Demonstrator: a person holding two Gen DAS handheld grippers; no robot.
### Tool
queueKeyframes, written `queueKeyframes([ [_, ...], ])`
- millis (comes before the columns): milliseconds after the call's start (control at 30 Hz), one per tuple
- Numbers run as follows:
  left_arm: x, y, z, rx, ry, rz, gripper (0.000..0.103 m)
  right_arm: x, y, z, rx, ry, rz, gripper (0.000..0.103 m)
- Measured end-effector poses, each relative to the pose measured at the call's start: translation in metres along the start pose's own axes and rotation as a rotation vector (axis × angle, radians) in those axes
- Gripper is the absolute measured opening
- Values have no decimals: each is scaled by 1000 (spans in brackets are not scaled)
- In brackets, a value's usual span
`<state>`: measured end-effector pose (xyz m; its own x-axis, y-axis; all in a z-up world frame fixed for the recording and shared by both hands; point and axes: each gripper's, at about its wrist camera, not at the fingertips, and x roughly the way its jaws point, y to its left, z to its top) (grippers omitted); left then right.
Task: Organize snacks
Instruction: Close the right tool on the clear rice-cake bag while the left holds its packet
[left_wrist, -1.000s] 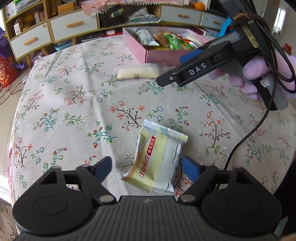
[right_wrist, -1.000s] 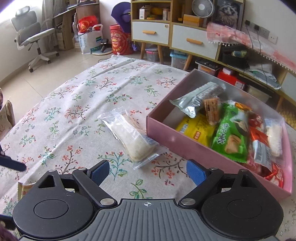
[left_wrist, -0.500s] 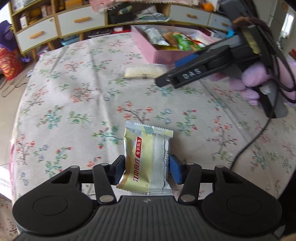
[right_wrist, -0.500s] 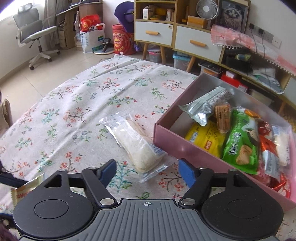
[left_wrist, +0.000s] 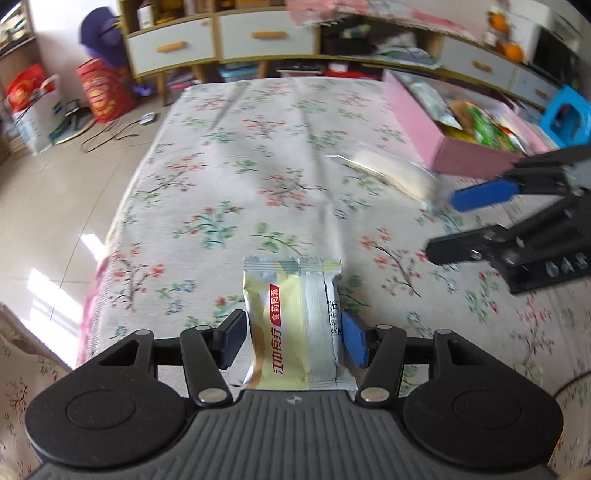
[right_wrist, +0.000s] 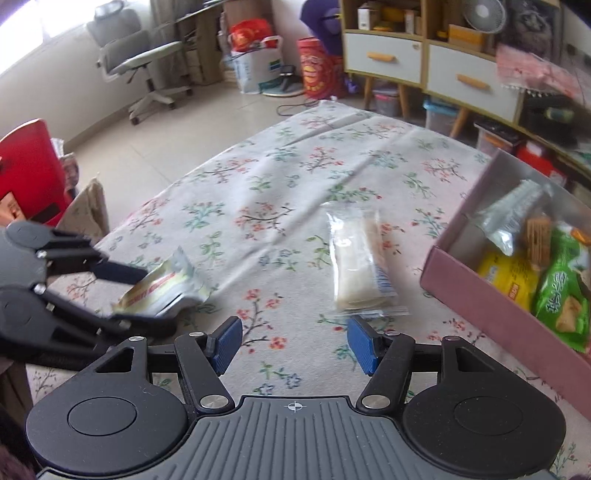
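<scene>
Since a second ago we have closed our left gripper (left_wrist: 293, 341) around the yellow snack packet (left_wrist: 291, 325), which lay flat on the floral tablecloth (left_wrist: 229, 177) then and now stands upright between the blue pads, lifted off the cloth. Its jaws are easing open slightly, yet the right pad touches the wrapper's edge and the left pad sits just beside it, so the packet is gripped. Our right gripper (right_wrist: 295, 343) has narrowed too and its jaws are closing, with only bare tablecloth between them; it grasps nothing. Just beyond its right pad lies the clear-wrapped white snack (right_wrist: 356, 266), flat on the cloth, near the corner of the pink box (right_wrist: 491, 302). That box sits at the right edge of the table and holds a silver pouch (right_wrist: 513, 221), a yellow pack (right_wrist: 511, 278) and a green pack (right_wrist: 563, 291). Far behind stand drawers (left_wrist: 258, 35) and an office chair (right_wrist: 136, 62).
</scene>
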<state>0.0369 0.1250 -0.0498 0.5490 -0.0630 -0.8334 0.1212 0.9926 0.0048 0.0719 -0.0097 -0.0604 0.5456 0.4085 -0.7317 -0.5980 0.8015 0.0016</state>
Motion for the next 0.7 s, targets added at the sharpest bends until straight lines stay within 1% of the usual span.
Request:
queueKeyframes([
  [67,-3,2,0,-19,-3,-18,66,-5,0,2,-7,-13,-21,64],
  [167,-7,1,1,-42,-6,-46,72,-8,-7,4,-1,-32,-89,64],
  [200,-6,0,2,-50,-2,-53,72,-5,-11,4,9,-32,-114,65],
  [233,-5,-1,2,-60,5,-58,72,-1,-16,5,22,-27,-140,67],
  [333,-1,-4,4,-72,34,-51,72,15,-26,5,68,4,-195,67],
  [433,3,-5,4,-75,52,-36,70,27,-28,6,96,3,-202,66],
  [500,6,-4,4,-87,71,-30,68,33,-24,8,92,6,-217,63],
  [567,8,-2,4,-98,85,-22,67,36,-21,8,77,5,-226,51],
  [633,7,-2,3,-87,81,-8,65,34,-18,10,67,7,-237,50],
  [700,6,-1,3,-84,79,-10,65,32,-15,9,52,13,-244,50],
])
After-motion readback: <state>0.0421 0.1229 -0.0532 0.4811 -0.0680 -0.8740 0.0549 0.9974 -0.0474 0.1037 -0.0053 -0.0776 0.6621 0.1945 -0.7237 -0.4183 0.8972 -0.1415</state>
